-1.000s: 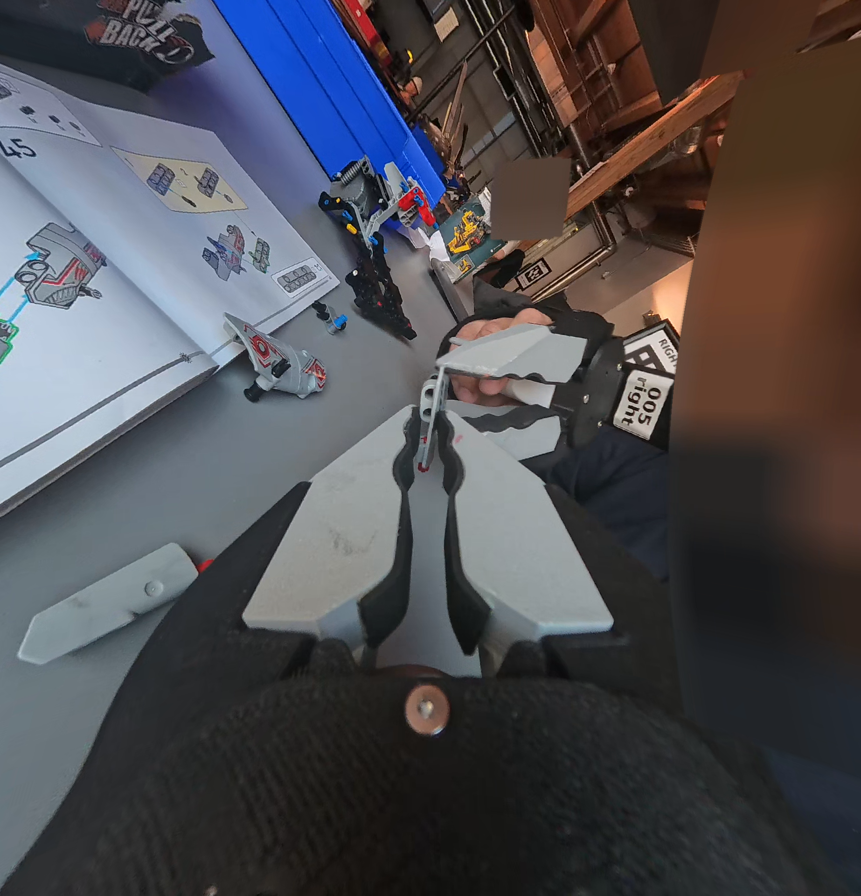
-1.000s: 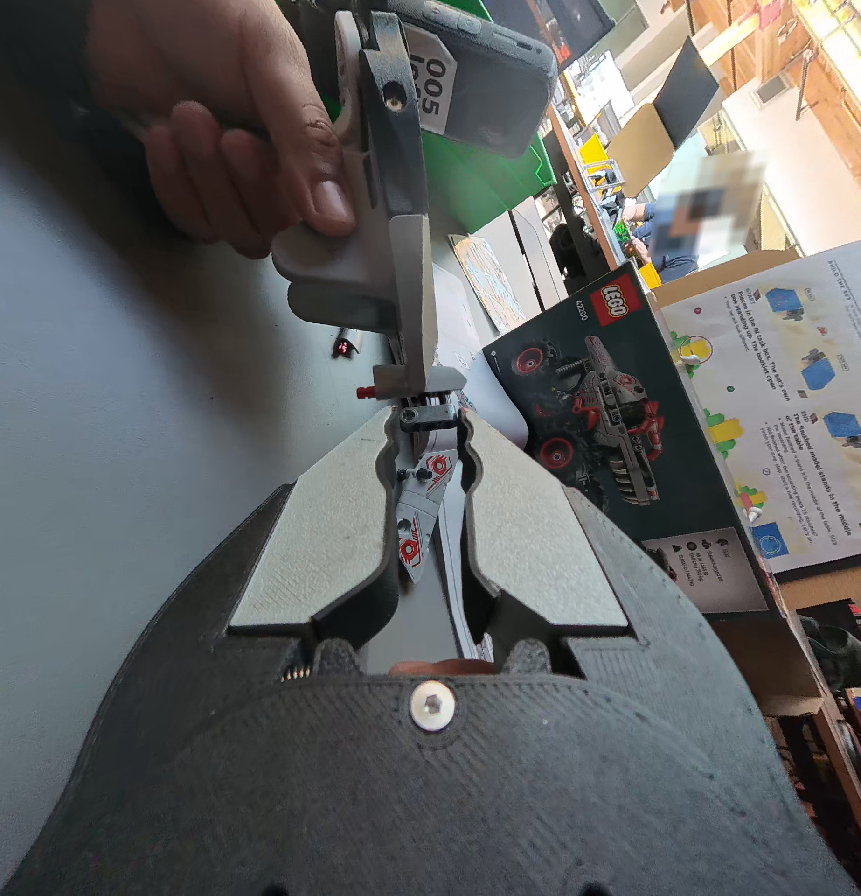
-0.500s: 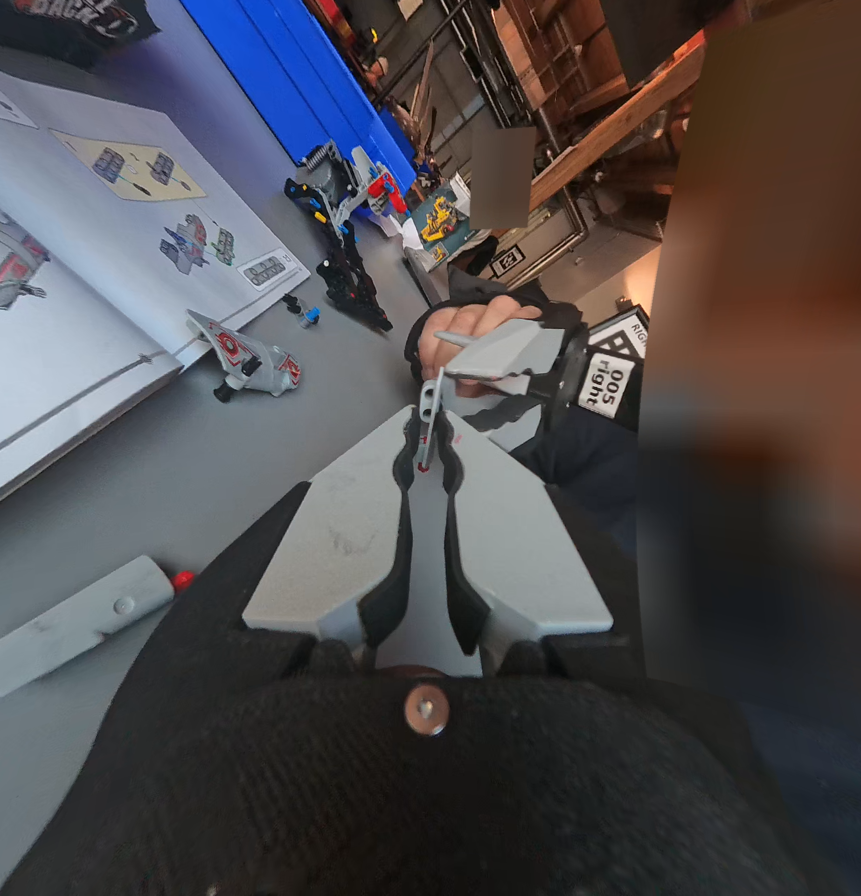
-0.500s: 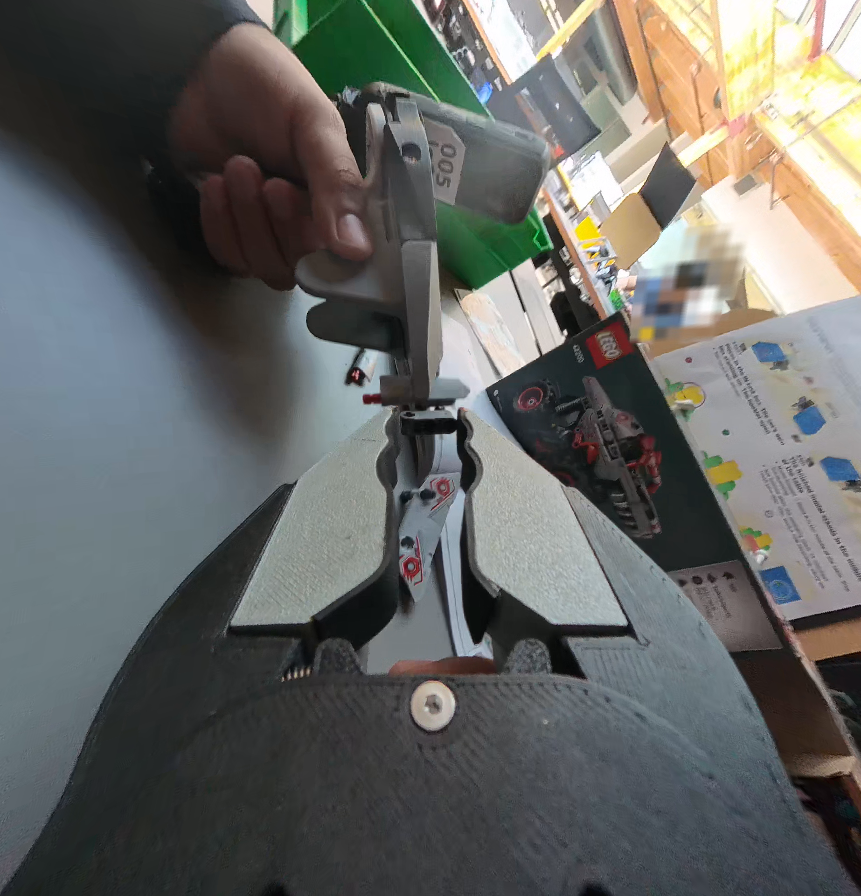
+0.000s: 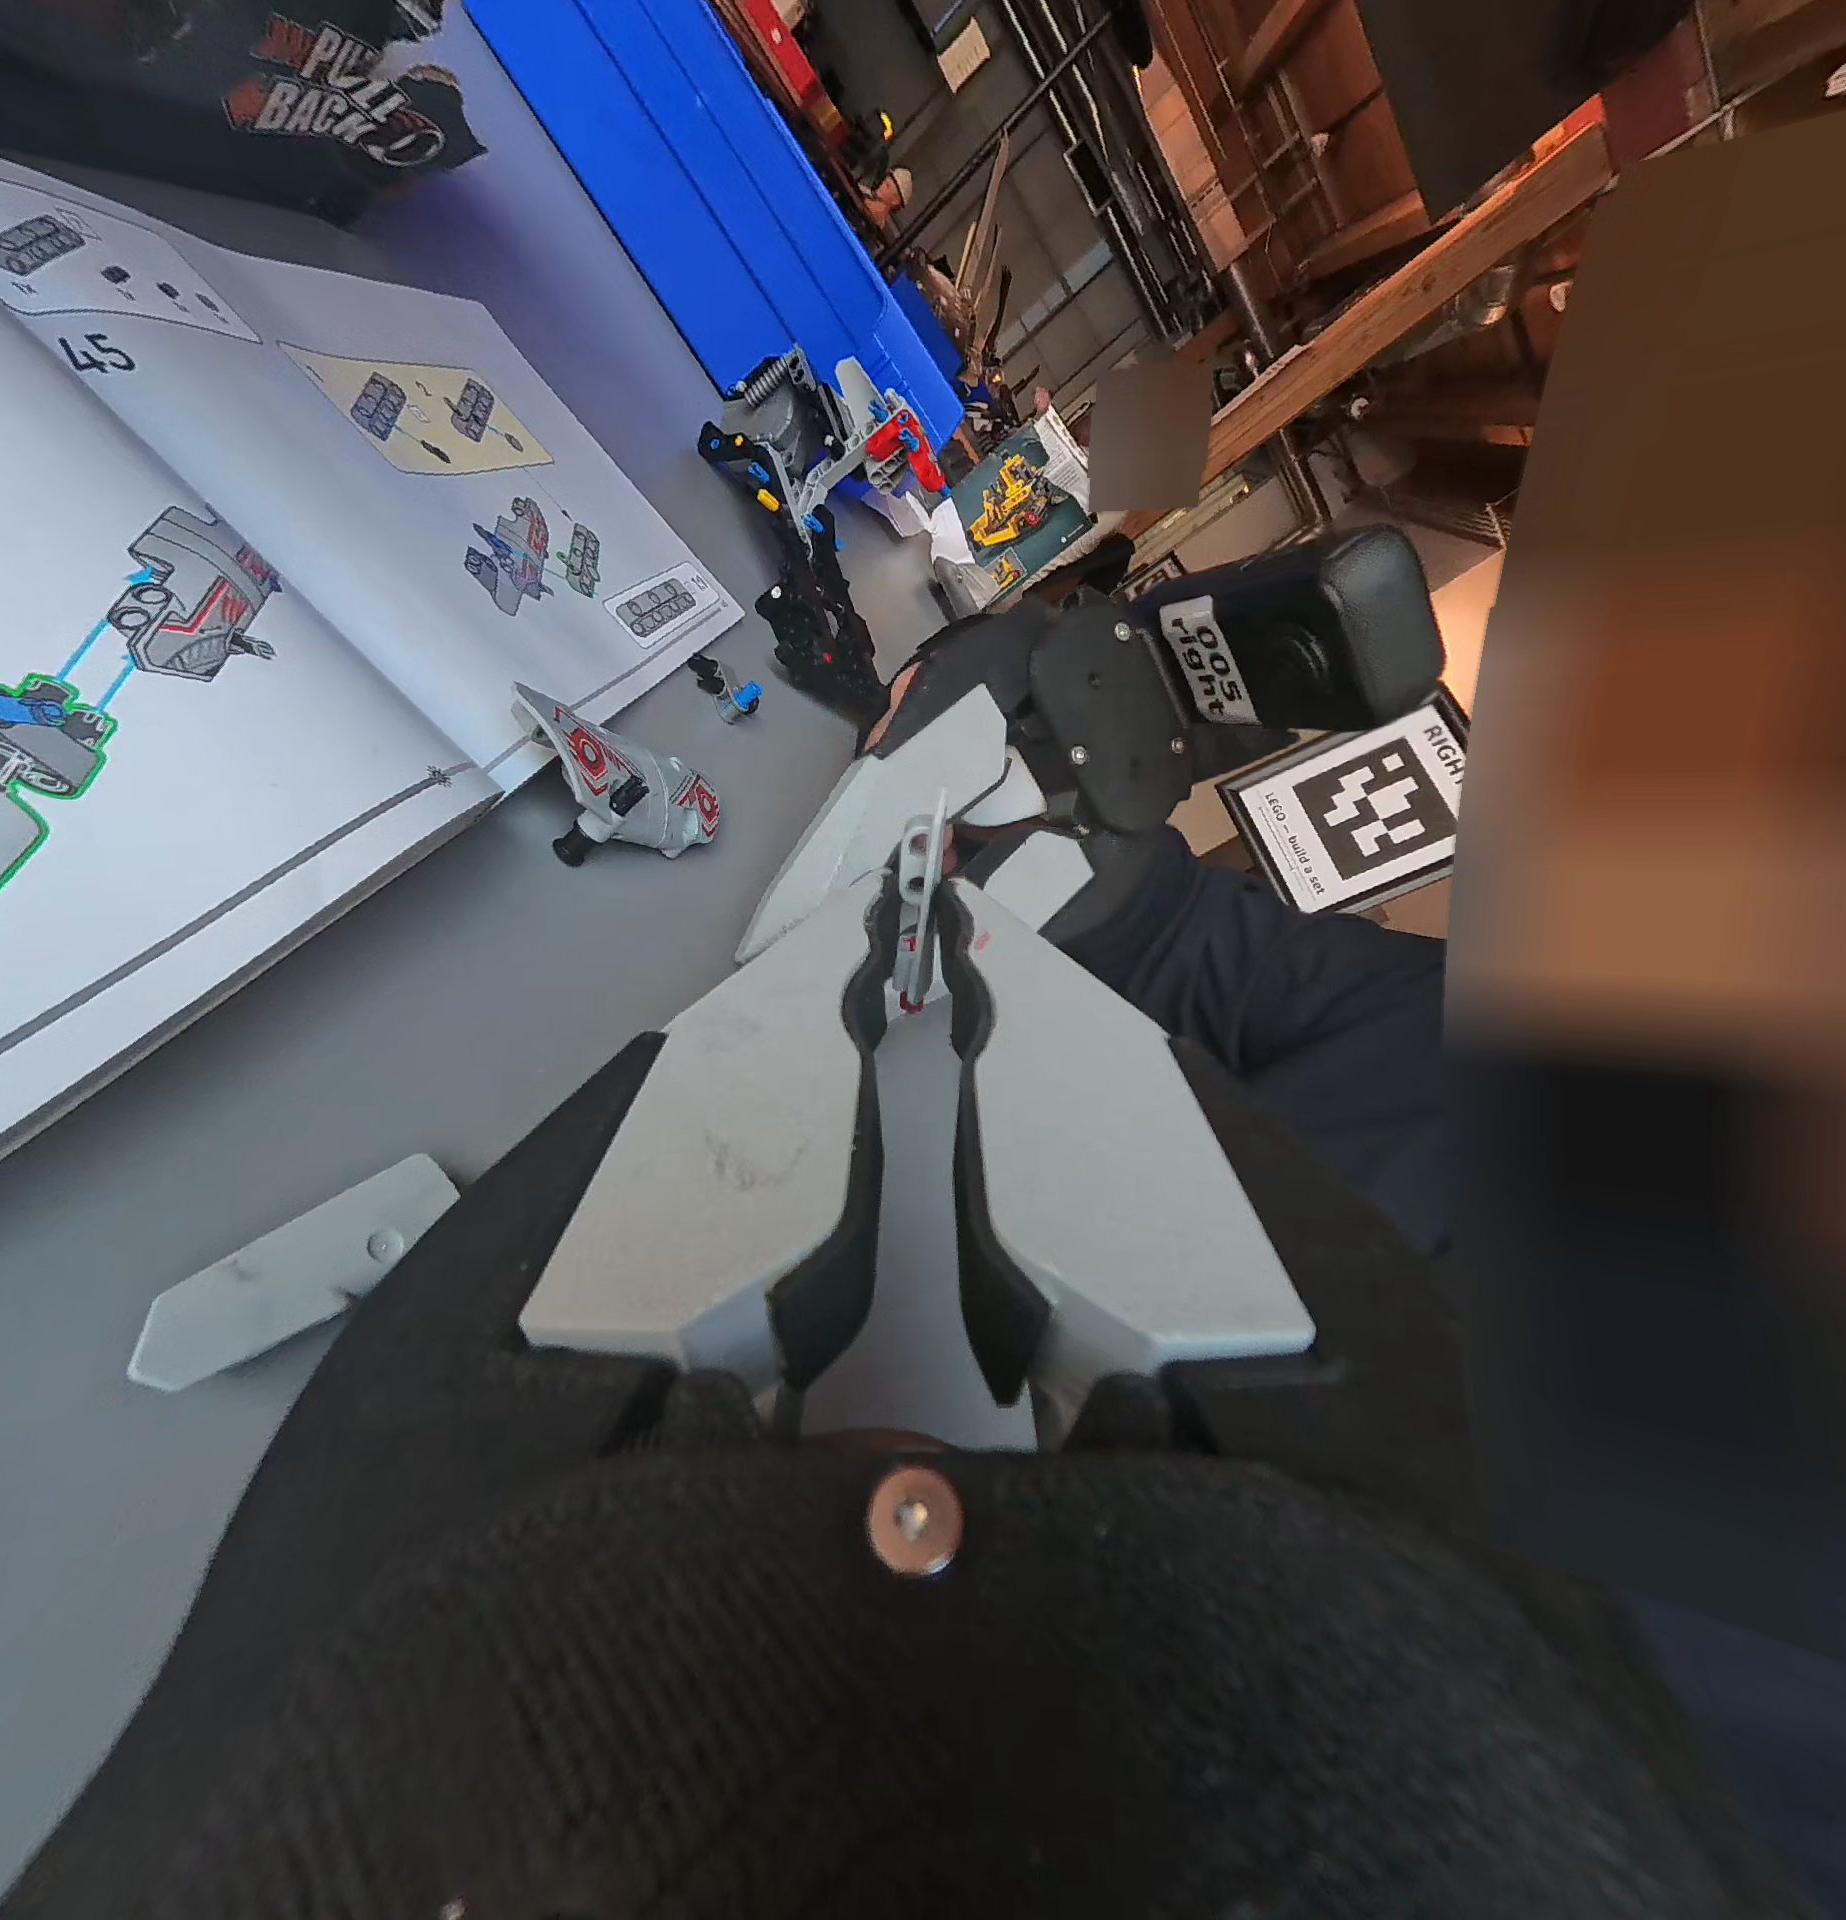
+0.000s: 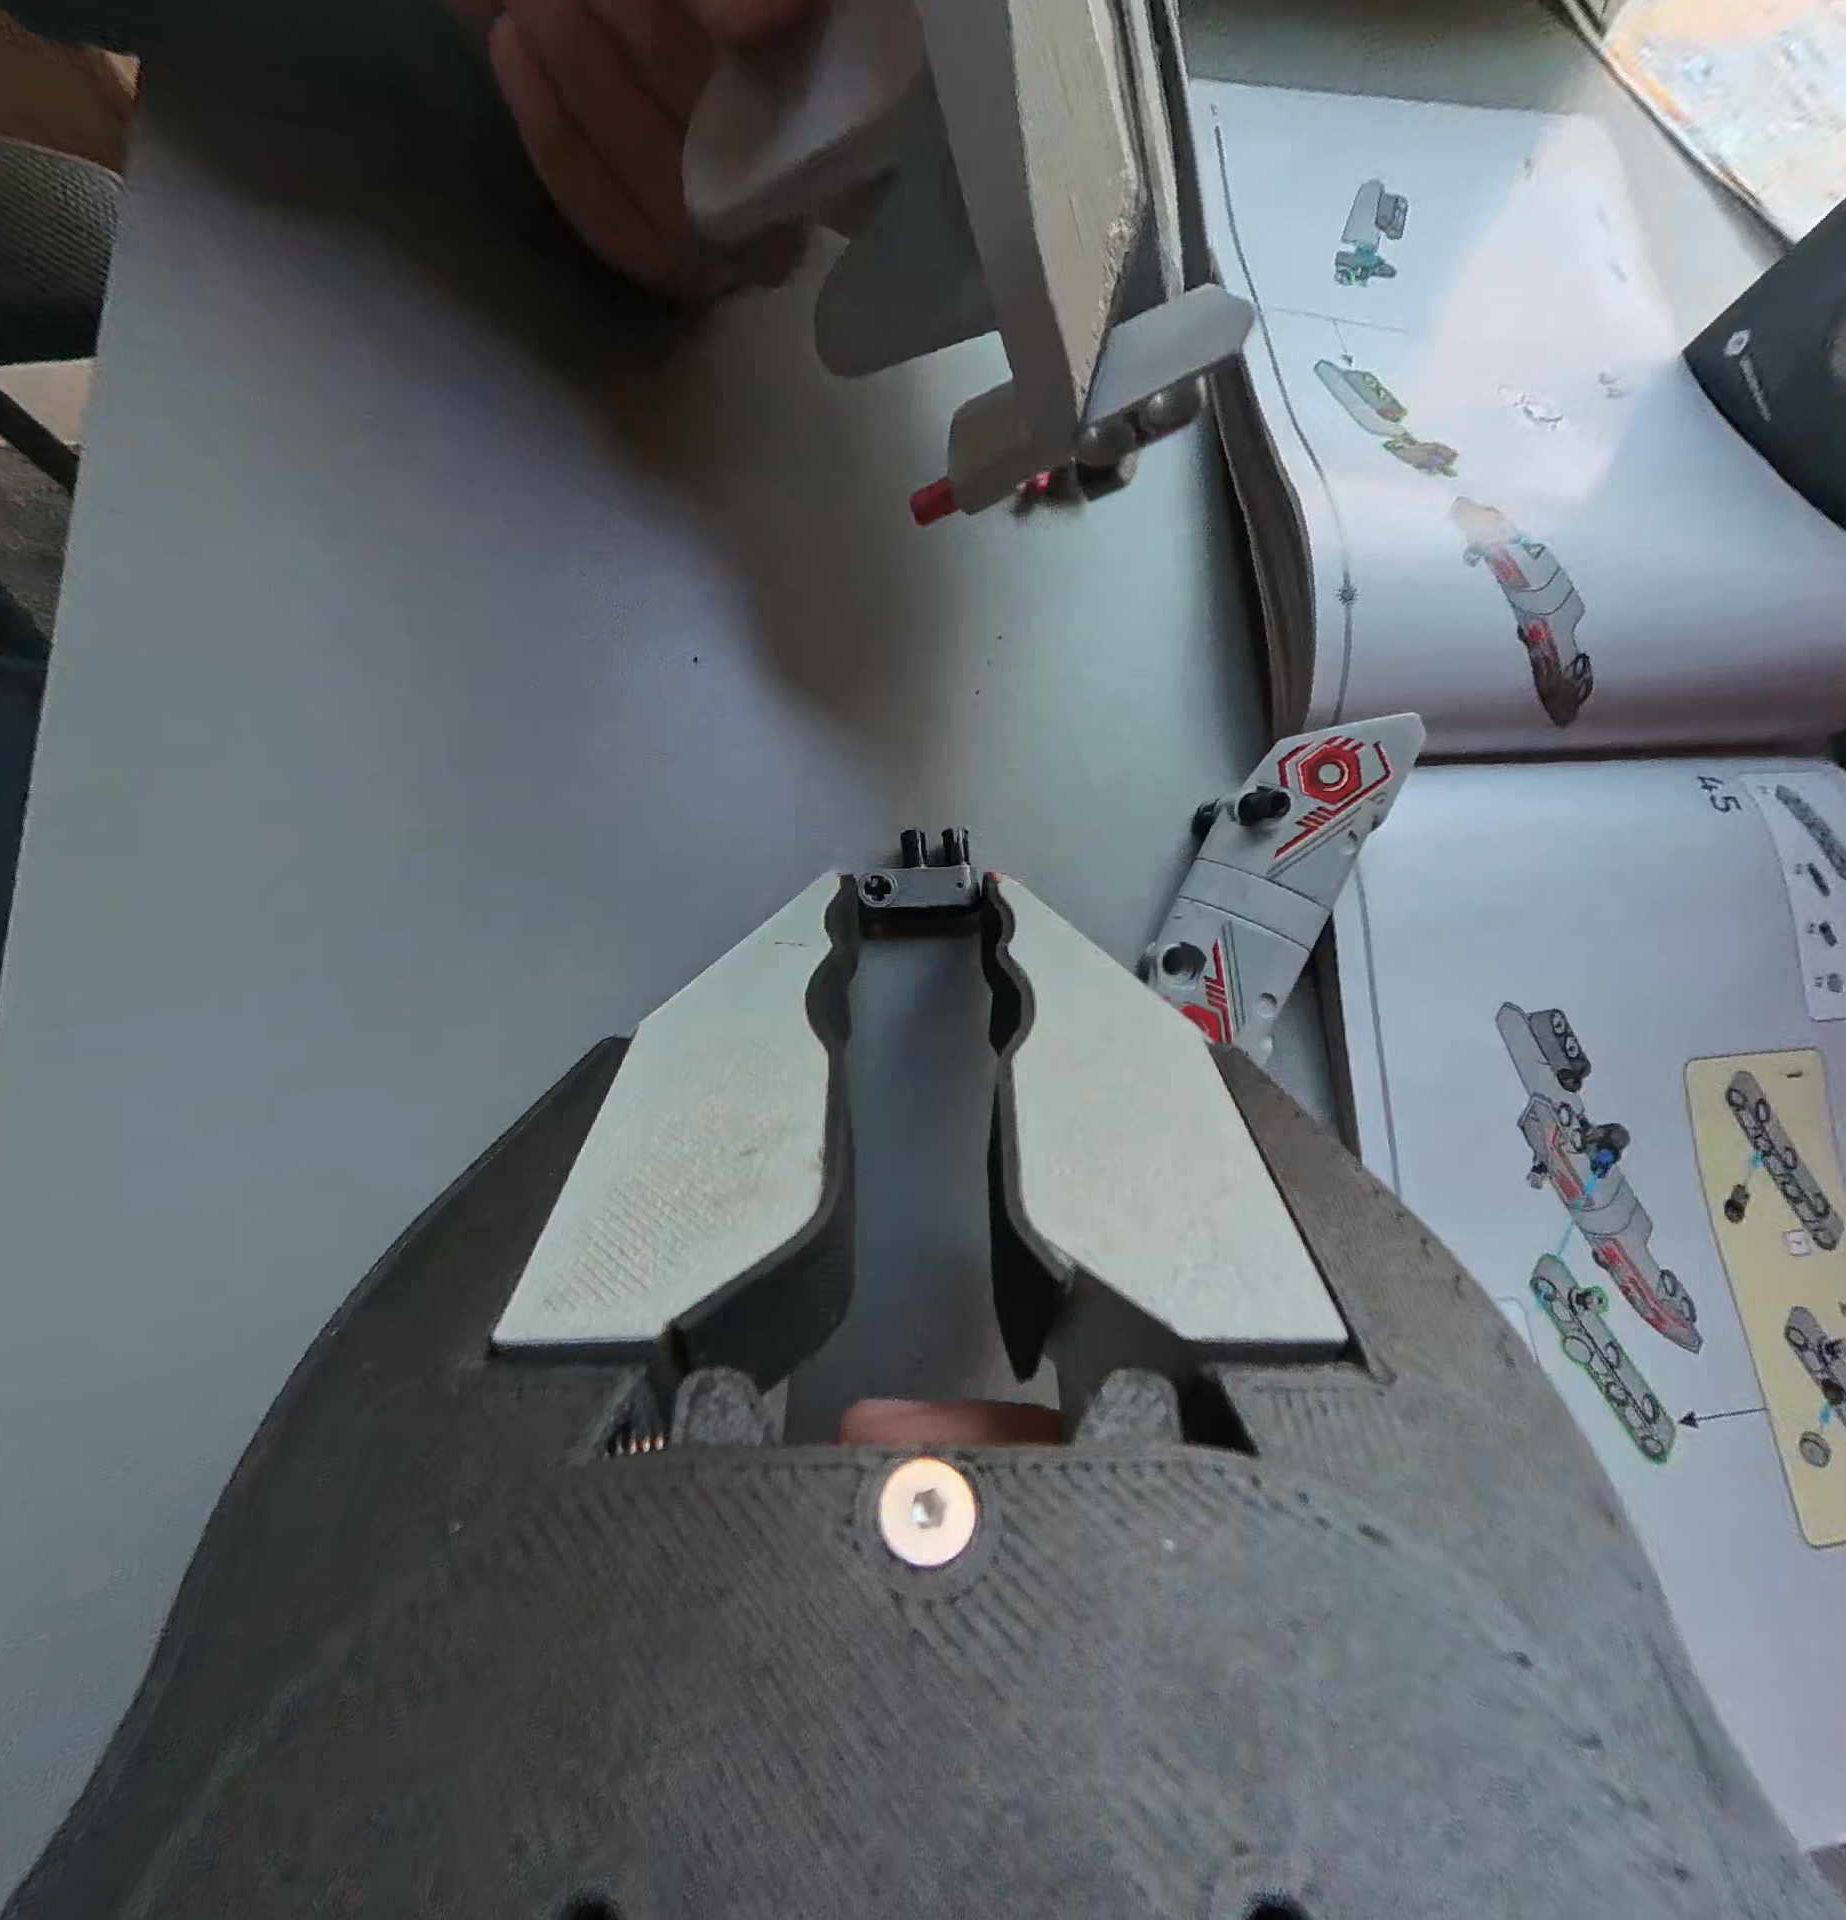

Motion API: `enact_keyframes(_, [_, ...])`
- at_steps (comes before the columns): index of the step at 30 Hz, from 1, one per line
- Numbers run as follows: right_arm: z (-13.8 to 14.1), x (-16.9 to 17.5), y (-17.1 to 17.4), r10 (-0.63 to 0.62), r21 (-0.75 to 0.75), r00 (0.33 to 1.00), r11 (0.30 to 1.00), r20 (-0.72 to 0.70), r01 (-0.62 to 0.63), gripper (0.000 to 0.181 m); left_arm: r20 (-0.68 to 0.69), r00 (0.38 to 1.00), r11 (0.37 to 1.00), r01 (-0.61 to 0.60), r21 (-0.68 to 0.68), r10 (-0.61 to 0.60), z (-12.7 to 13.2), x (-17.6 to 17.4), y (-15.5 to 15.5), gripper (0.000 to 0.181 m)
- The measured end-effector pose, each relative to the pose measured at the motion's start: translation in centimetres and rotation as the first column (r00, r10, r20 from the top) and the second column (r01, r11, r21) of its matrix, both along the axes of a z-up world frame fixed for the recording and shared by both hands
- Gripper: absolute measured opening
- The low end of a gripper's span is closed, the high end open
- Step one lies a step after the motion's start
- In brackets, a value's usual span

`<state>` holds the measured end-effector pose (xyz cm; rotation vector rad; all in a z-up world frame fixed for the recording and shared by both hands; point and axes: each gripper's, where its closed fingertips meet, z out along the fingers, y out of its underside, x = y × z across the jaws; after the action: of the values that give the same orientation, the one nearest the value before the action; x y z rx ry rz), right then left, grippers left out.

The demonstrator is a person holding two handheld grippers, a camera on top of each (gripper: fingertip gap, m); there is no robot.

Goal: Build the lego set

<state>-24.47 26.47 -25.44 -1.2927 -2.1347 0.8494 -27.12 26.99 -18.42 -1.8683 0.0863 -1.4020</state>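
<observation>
My left gripper (image 5: 917,906) is shut on a light grey lego beam (image 5: 916,873) with a red pin through it, held above the table. My right gripper (image 6: 917,902) is shut on a small dark grey connector (image 6: 914,883) with black pins pointing forward. In the right wrist view the left gripper (image 6: 1038,457) is ahead and higher, with the beam (image 6: 1127,426) and its red pin (image 6: 931,503) showing; the two parts are apart. In the left wrist view the right gripper (image 5: 877,821) sits just beyond the beam. A grey panel with red decals (image 6: 1277,873) lies by the booklet.
The open instruction booklet (image 5: 275,623) covers the table's left side in the left wrist view. A partly built model (image 5: 815,447), black parts (image 5: 820,634) and a small blue-tipped part (image 5: 732,691) stand farther back. A loose grey flat piece (image 5: 285,1278) lies near me. A marker card (image 5: 1355,810) stands at right. One gripper's finger ends stand about 8 cm off the other's. The loose grey flat piece (image 5: 285,1278) is about 10 cm from my left fingertips.
The right gripper has pulled back from the left gripper and tilted down toward the table. The connector, which was against the beam, is now apart from it. Both grippers stay shut.
</observation>
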Motion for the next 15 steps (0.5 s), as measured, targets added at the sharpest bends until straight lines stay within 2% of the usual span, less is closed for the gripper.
enact_keyframes(3, [0.2,0.2,0.4,-0.015,-0.012,1.0,1.0,0.017,0.016,0.02,-0.003,1.0,1.0,0.003,0.002,-0.003,0.0,0.1,-0.1,0.004])
enact_keyframes(8, [0.2,1.0,0.1,-0.029,-0.114,0.996,0.993,0.081,0.038,0.028,-0.001,1.0,1.0,0.009,0.004,-0.009,0.0,0.2,-0.2,0.004])
enact_keyframes(11, [0.1,1.3,0.8,-0.115,-0.168,0.985,0.976,0.131,0.137,0.027,0.001,1.0,1.0,0.007,0.003,-0.007,0.1,0.1,-0.3,0.004])
enact_keyframes(15, [0.8,1.6,0.5,-0.234,-0.307,0.956,0.91,0.177,0.28,0.032,0.004,1.0,1.0,-0.003,0.003,0.003,0.1,0.0,-0.2,0.004])
